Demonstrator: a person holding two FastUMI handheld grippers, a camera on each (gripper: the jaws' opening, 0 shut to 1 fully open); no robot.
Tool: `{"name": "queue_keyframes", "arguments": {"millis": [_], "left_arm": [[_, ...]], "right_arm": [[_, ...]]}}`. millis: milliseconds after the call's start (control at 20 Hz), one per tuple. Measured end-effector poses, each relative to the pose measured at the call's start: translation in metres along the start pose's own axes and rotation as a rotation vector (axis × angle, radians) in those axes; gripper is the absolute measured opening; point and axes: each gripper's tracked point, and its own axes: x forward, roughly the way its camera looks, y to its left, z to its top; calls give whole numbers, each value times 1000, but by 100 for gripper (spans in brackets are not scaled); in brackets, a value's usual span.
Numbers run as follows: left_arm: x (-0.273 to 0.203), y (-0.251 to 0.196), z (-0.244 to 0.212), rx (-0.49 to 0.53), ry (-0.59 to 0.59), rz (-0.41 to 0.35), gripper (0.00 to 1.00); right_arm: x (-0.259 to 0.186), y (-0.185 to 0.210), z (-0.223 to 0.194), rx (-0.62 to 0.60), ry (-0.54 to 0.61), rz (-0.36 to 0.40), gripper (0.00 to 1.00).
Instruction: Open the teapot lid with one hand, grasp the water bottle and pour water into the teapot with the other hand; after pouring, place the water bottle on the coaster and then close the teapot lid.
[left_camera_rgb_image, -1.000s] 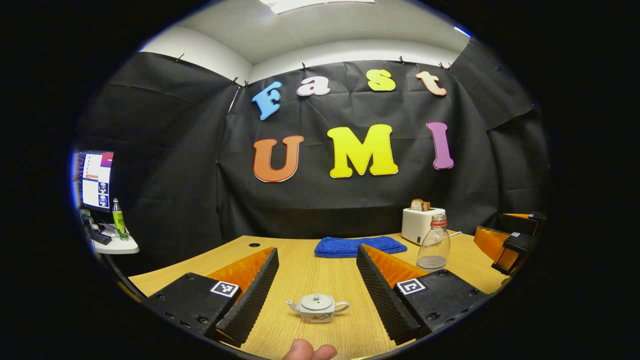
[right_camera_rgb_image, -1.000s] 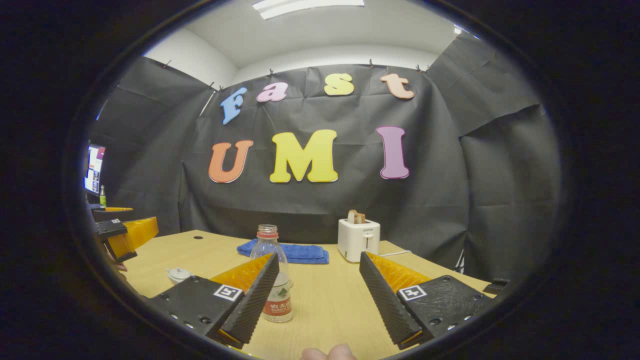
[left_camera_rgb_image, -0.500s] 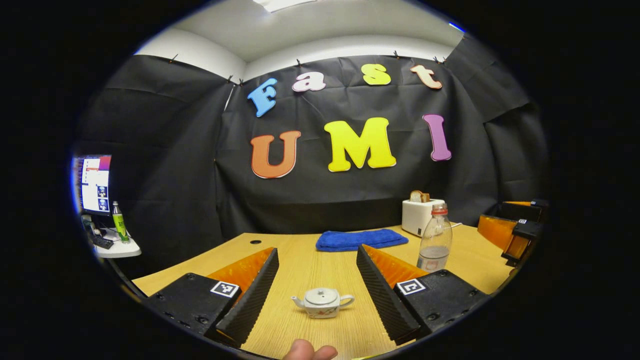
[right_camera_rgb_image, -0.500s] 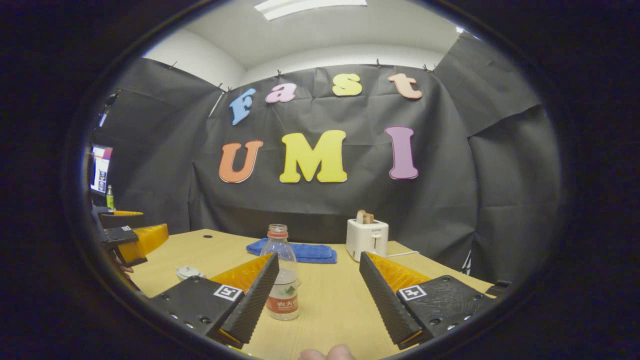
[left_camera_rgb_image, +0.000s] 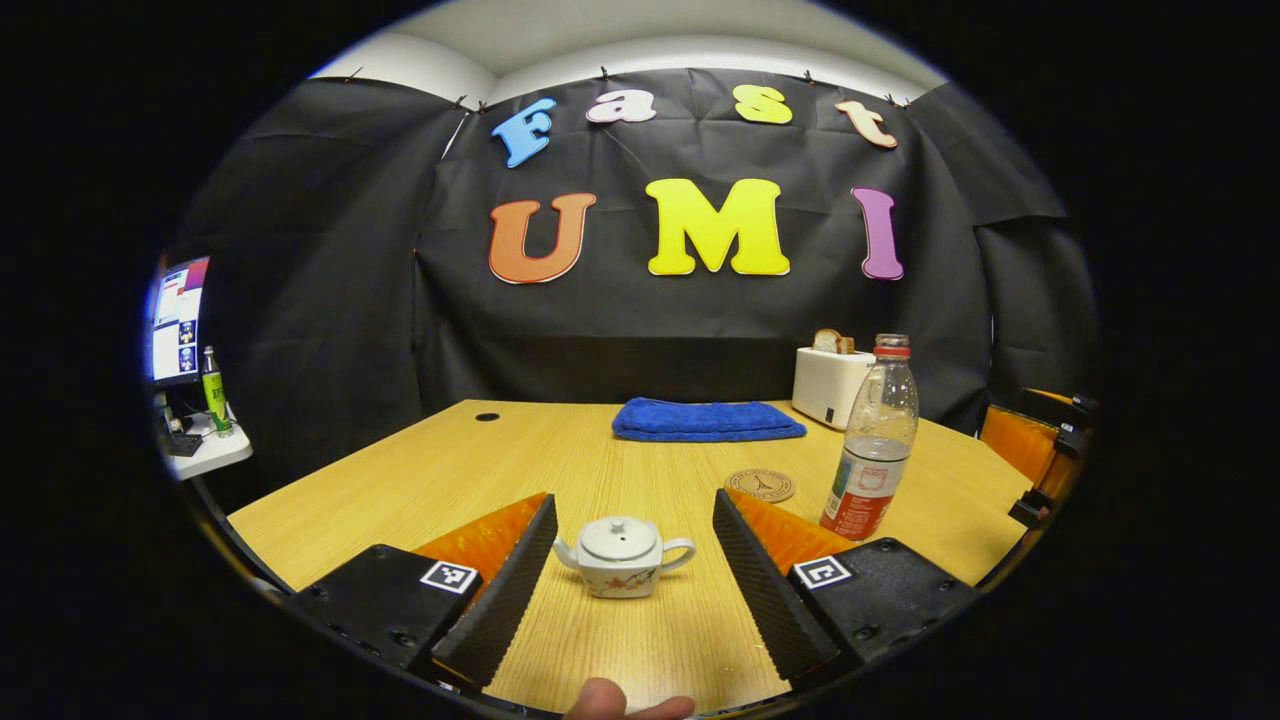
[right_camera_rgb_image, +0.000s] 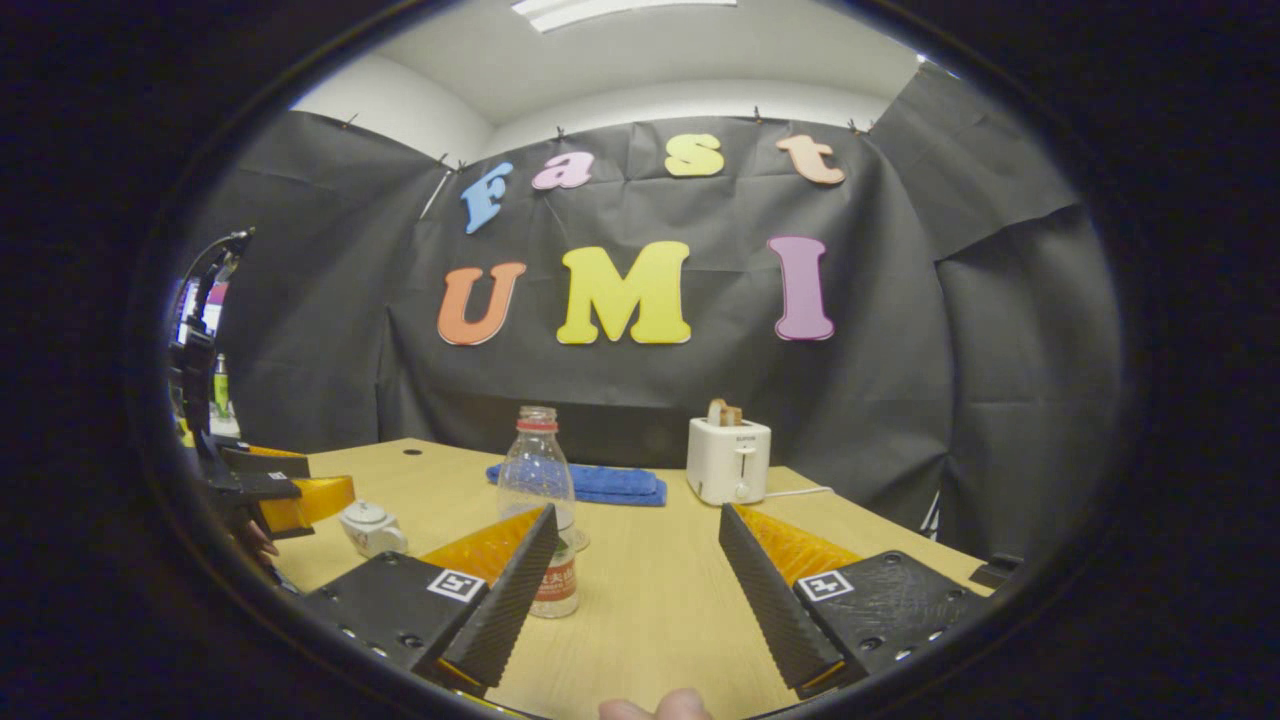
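i read the task as barely begun. the small white ceramic teapot (left_camera_rgb_image: 622, 556) sits on the pale wood-grain worktop (left_camera_rgb_image: 480, 470) with its round lid (left_camera_rgb_image: 619, 537) seated, and the clear plastic water bottle with a red label (left_camera_rgb_image: 868, 440) stands upright, uncapped, with a little water low in it. nothing is lifted, nothing poured.

my left hand-held gripper (left_camera_rgb_image: 628, 570) has its fingers spread wide, and the teapot lies between them, touching neither as far as i can tell. my right hand-held gripper (right_camera_rgb_image: 636, 585) is also spread wide and holds nothing; in the right gripper view the bottle (right_camera_rgb_image: 541, 505) stands just past its left finger, partly hidden behind it, not between the two.

so all of it is left: lid off, bottle gripped, water poured, bottle set on the coaster, lid back on. the round brown coaster (left_camera_rgb_image: 760, 485) lies bare on the worktop, between teapot and bottle and a little farther back, near both.

around them: a folded blue towel (left_camera_rgb_image: 708, 419) at the far side, a white toaster with bread in its slots (left_camera_rgb_image: 829, 385) just behind the bottle, and a monitor (left_camera_rgb_image: 176, 319) on a side shelf off the worktop. none of these blocks a reach. my worry is the lid's small knob, which i judge a fiddly target for wide fingers, and the two grippers crowding each other over the pot when pouring.
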Motion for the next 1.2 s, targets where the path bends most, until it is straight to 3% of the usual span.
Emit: {"name": "queue_keyframes", "arguments": {"millis": [300,700,750,800,850,900,1050,1200], "left_arm": [[30,10,-20,17,86,29,86],[47,13,-35,28,184,31,43],[50,15,-35,36,183,38,39],[50,17,-36,35,191,45,42],[49,14,-34,40,193,40,25],[49,12,-34,48,196,36,23],[50,11,-32,51,194,39,6],[47,11,-24,17,178,29,3]], "right_arm": [[9,-21,-12,23,42,-44,97],[22,-30,-12,29,47,-49,97],[22,-29,-12,27,43,-44,97],[22,-28,-11,25,41,-37,97],[23,-26,-11,23,39,-31,97],[24,-26,-10,23,38,-25,97],[22,-18,-10,33,33,18,97],[16,-8,-8,46,24,77,97]]}}
